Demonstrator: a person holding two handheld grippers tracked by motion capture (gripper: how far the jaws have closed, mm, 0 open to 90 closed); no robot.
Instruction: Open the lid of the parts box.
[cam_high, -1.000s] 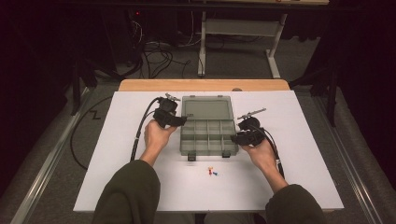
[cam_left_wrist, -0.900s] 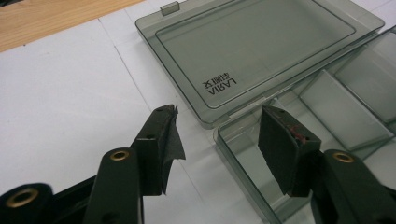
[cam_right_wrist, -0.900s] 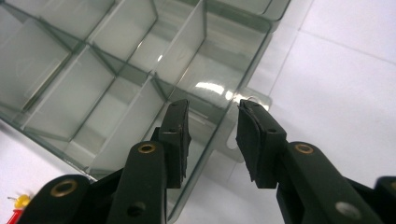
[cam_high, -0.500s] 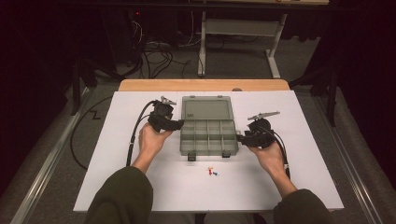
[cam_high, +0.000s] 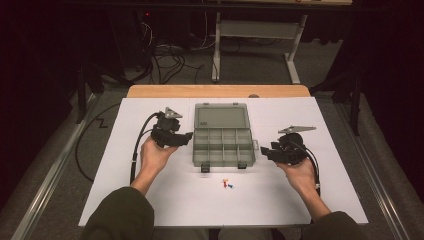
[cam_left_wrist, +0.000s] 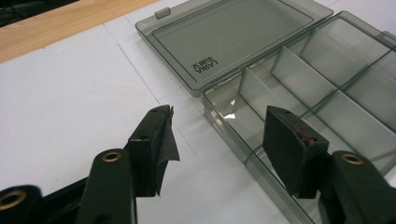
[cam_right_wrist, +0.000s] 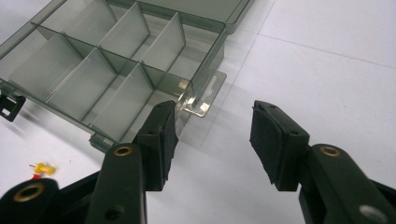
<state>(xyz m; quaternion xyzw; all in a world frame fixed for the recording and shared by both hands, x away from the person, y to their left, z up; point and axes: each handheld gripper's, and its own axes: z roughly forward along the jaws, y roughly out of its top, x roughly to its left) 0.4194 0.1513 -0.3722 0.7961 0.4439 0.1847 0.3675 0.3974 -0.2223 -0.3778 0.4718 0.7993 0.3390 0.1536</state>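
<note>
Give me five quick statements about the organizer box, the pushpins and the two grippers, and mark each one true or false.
1. The organizer box lies open, lid flat behind it. True.
2. The left gripper clamps the box wall. False: its jaws stand open, nothing pressed.
3. The pushpins lie on the table in front of the box. True.
4. The compartments hold pushpins. False: they look empty.
5. The right gripper holds a pushpin. False: its jaws, just opening, hold nothing.
</note>
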